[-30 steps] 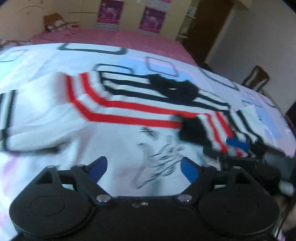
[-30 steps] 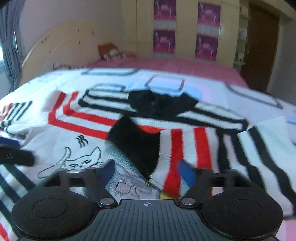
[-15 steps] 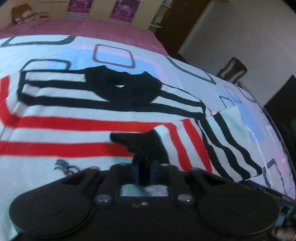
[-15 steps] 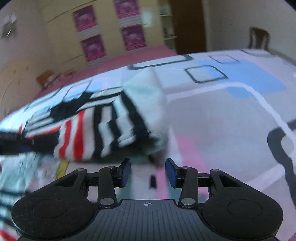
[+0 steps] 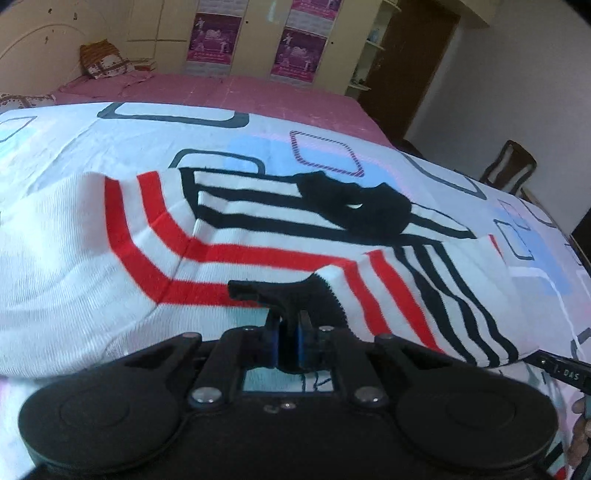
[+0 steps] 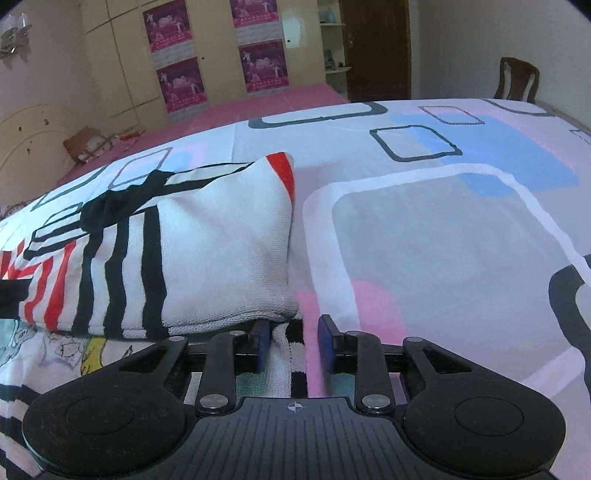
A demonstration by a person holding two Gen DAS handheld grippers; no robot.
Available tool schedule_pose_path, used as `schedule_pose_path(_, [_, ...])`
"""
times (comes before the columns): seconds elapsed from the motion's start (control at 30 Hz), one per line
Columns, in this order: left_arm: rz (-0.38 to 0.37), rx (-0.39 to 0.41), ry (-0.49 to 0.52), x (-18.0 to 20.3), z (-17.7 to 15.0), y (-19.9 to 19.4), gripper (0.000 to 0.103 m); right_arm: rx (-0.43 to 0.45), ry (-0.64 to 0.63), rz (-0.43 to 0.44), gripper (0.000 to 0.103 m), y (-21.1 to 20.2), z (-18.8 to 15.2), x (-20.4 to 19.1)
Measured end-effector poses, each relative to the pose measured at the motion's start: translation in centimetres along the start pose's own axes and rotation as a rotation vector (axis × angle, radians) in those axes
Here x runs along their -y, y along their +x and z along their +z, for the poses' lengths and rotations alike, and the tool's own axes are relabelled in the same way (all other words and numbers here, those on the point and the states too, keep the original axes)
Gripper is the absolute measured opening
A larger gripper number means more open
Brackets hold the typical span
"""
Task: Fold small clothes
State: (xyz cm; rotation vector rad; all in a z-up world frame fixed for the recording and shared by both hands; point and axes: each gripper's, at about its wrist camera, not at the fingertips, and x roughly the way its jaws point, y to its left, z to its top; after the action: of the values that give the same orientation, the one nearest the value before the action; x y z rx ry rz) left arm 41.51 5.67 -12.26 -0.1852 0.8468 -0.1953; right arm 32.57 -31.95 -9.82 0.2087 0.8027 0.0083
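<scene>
Sweater [image 5: 258, 229] cuff pinched in left gripper [image 5: 287, 345].

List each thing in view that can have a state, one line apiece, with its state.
left gripper: shut on the black cuff of the sweater.
right gripper: jaws just been closing, fabric edge between them, gap still showing.
sweater: lying on the bed, one sleeve folded across it.
dark door: closed.

White letters "DAS" on black bar [image 5: 561, 371]; poster [image 6: 168, 26] text unreadable
</scene>
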Motion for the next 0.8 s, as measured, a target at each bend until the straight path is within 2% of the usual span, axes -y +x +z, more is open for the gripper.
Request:
schedule_pose_path(0.07, [0.006,-0.015,0.027,0.3,-0.4,0.6,0.01,-0.015,-0.023,0.011,0.027,-0.1,0.1,-0.1])
schedule_pose_path(0.1, [0.004,-0.023,0.034,-0.2,-0.3,0.2,0.018,-0.016,-0.034,0.02,0.027,-0.5,0.3,0.0])
schedule_pose_path(0.13, [0.012,-0.021,0.038,-0.2,-0.5,0.1,0.033,0.003,-0.038,0.029,0.028,-1.3,0.4,0.1])
schedule_pose_path(0.17, [0.025,-0.003,0.041,-0.4,-0.6,-0.4,0.042,0.02,-0.035,0.033,0.034,-2.1,0.4,0.3])
schedule_pose_path(0.2, [0.028,0.022,0.047,-0.7,-0.8,-1.2,0.057,0.046,-0.031,0.021,0.06,-3.0,0.6,0.5])
schedule_pose_path(0.23, [0.026,0.033,0.047,-0.9,-0.8,-1.3,0.059,0.082,-0.028,0.016,0.071,-3.6,0.9,0.7])
schedule_pose_path(0.27, [0.02,0.023,0.042,-1.1,-0.6,-1.1,0.057,0.111,-0.024,0.029,0.073,-3.9,1.3,0.9])
schedule_pose_path(0.33, [-0.007,-0.009,0.018,-1.3,0.2,0.1,0.049,0.103,0.021,0.07,0.073,-2.8,3.2,1.6])
schedule_pose_path(0.37, [-0.016,-0.014,0.012,-1.3,0.5,0.6,0.048,0.095,0.055,0.087,0.072,-1.9,4.2,1.8])
schedule_pose_path(0.4, [-0.02,-0.02,0.005,-1.3,0.7,1.1,0.043,0.099,0.088,0.112,0.061,-0.9,5.3,2.1])
schedule_pose_path(0.47, [-0.027,-0.025,0.003,-1.2,1.1,1.9,0.029,0.085,0.117,0.13,0.051,1.7,7.2,2.4])
schedule_pose_path(0.5, [-0.041,-0.026,-0.002,-1.2,1.3,2.3,0.01,0.07,0.124,0.131,0.05,3.4,8.2,2.4])
schedule_pose_path(0.53, [-0.061,-0.032,-0.013,-1.2,1.4,2.5,0.007,0.06,0.13,0.134,0.049,4.5,8.8,2.5])
schedule_pose_path(0.6, [-0.053,-0.028,0.0,-0.9,1.6,2.8,0.007,0.027,0.141,0.142,0.049,7.0,9.9,2.9])
schedule_pose_path(0.67, [-0.051,-0.022,0.021,-0.5,1.5,2.8,0.006,-0.017,0.162,0.184,0.049,8.8,10.8,3.5])
schedule_pose_path(0.7, [-0.054,-0.017,0.022,-0.6,1.4,2.7,0.006,-0.03,0.164,0.202,0.045,9.3,11.1,3.6])
schedule_pose_path(0.73, [-0.056,-0.008,0.023,-0.7,1.3,2.6,0.006,-0.031,0.147,0.222,0.03,9.6,11.2,3.6])
schedule_pose_path(0.77, [-0.048,0.019,0.031,-0.8,1.2,2.3,0.005,-0.041,0.122,0.231,0.009,9.9,11.4,3.5])
schedule_pose_path(0.8, [-0.03,0.043,0.034,-0.9,1.1,2.1,0.005,-0.036,0.085,0.175,0.009,10.1,11.5,3.2])
